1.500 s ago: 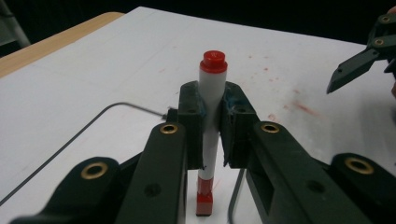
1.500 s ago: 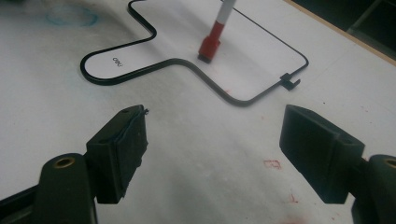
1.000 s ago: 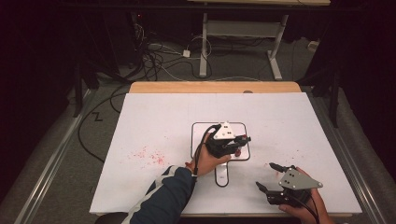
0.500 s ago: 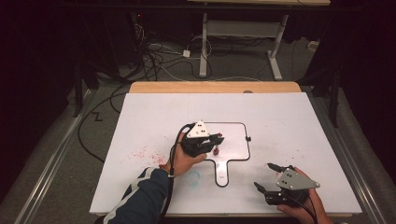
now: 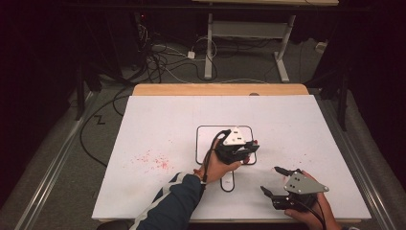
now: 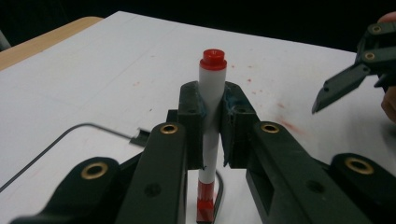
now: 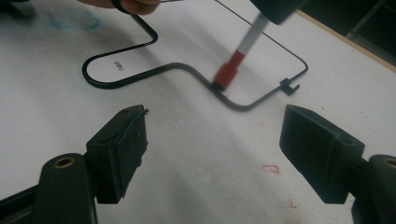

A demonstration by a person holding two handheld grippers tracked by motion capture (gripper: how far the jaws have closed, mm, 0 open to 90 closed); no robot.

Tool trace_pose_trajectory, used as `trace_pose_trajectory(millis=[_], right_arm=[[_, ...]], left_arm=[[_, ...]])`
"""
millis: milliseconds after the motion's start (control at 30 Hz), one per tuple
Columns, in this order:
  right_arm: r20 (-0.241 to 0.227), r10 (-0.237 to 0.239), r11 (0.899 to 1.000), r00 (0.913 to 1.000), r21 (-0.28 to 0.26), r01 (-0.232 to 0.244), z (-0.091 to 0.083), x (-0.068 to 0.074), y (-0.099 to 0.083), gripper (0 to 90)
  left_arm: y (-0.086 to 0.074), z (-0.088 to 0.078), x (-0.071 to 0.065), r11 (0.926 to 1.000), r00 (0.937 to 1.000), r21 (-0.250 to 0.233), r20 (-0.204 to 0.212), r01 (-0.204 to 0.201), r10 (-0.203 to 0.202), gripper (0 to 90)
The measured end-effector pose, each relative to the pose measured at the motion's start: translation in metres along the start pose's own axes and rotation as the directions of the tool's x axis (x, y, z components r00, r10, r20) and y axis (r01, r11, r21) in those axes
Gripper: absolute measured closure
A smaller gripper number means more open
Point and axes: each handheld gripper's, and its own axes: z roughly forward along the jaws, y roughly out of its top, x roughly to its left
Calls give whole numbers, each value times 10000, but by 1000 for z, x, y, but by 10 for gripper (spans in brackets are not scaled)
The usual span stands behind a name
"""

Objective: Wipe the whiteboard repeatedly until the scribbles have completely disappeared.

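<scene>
So the white counter (image 5: 158, 124) has a black paddle-shaped outline (image 7: 140, 74) drawn on it. Left tongs (image 6: 212, 121) are clamped tight on a red whiteboard marker (image 6: 211, 84), its tip right on that outline's line. Right tongs (image 7: 212, 140) sit near the front edge, spread wide, gripping nothing.

A: In the high view the marker (image 6: 211, 116) is hidden under the left gripper (image 5: 247, 152)

B: In the left gripper view its tip is cut off; the outline's (image 7: 140, 77) small label is unreadable
</scene>
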Motion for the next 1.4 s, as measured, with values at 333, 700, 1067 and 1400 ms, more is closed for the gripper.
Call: trace_pose_trajectory(millis=[333, 700, 1067, 1400], right_arm=[[68, 73, 10000, 10000, -36, -72, -2, -2, -2, 239], [167, 136, 9999, 9998, -41, -136, 0, -5, -1, 239], [-17, 613, 9977, 9981, -301, -613, 11, -8, 8, 274], [-596, 1013, 9932, 9931, -519, -1044, 23, -4, 18, 320]], left_arm=[[7, 16, 0, 9998, 9996, -55, -213, 168, -169, 782], [5, -21, 10, 9990, 9990, -343, -348, 275, -287, 781], [-3, -52, 2, 9987, 9997, -454, -95, 209, -214, 780], [-9, -56, -5, 9990, 9992, -291, 189, 353, -348, 780]])
